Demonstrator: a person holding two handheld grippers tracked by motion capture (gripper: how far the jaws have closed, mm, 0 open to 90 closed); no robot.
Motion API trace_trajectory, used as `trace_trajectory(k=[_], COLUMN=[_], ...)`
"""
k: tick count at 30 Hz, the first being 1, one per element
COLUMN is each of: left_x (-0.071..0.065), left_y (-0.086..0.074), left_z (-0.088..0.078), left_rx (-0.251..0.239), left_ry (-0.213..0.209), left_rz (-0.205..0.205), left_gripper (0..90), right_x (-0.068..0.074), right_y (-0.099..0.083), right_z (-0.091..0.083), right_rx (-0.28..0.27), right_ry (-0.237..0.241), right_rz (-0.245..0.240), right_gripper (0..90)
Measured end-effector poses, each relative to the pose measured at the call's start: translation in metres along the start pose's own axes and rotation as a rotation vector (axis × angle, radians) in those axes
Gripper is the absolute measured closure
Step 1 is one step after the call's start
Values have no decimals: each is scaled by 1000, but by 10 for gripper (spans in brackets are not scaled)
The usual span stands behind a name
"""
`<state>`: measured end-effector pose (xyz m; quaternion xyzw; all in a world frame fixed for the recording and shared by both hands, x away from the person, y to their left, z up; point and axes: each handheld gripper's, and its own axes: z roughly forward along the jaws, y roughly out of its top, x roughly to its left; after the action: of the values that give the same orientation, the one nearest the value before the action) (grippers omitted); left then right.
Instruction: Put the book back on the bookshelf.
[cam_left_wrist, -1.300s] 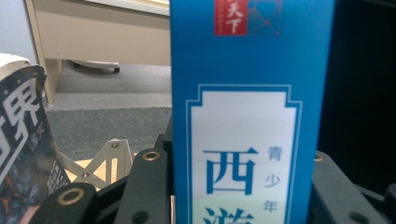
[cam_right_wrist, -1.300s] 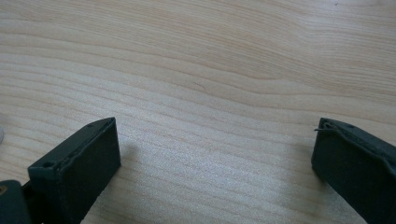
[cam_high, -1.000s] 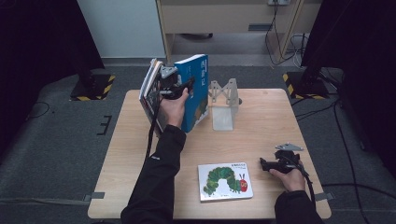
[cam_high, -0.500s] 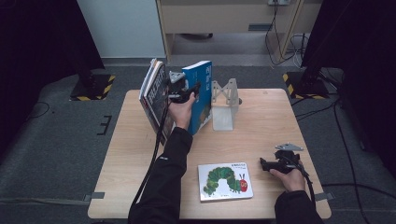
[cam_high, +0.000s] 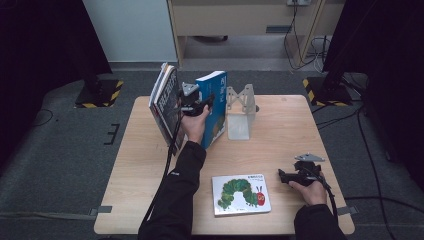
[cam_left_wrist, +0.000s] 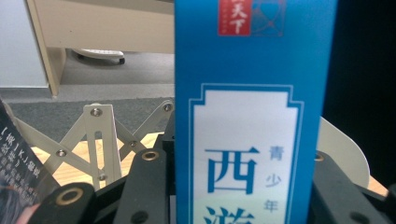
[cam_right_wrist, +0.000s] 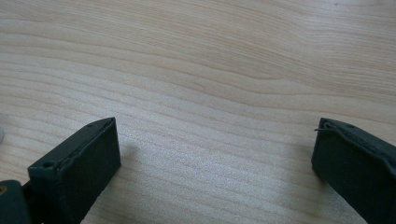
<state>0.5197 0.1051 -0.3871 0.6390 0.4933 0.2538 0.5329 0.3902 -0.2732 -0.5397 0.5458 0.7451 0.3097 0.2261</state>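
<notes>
Blue book (cam_high: 215, 107), clamped upright in the left gripper (cam_high: 196, 104), had sunk lower beside the metal bookend (cam_high: 240, 112), nearing placement; the right gripper (cam_high: 292, 176) rested wide apart, empty.

We count one blue book (cam_high: 216, 107) standing upright, two or so darker books (cam_high: 165, 102) leaning at its left, one picture book (cam_high: 241, 194) lying flat near us, one metal bookend (cam_high: 240, 112), and two grippers, left (cam_high: 207, 100) and right (cam_high: 281, 175), on one tabletop (cam_high: 140, 165).
</notes>
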Motion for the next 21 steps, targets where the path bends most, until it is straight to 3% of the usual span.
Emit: trace_trajectory(k=[6,11,14,21], left_x=[-7,-9,-8,-2], left_y=[-5,-11,-14,-26], left_z=[-11,-23,-30,-47], left_rx=[26,41,54,71], left_ry=[7,16,29,30], left_rz=[53,54,81,62], left_gripper=[602,600,601,599], right_x=[0,0,0,0], right_y=[0,0,0,0], right_z=[0,0,0,0], right_rx=[-1,-1,-1,0], right_ry=[-2,-3,-3,-2], right_rz=[0,1,1,-1], right_gripper=[14,14,14,14])
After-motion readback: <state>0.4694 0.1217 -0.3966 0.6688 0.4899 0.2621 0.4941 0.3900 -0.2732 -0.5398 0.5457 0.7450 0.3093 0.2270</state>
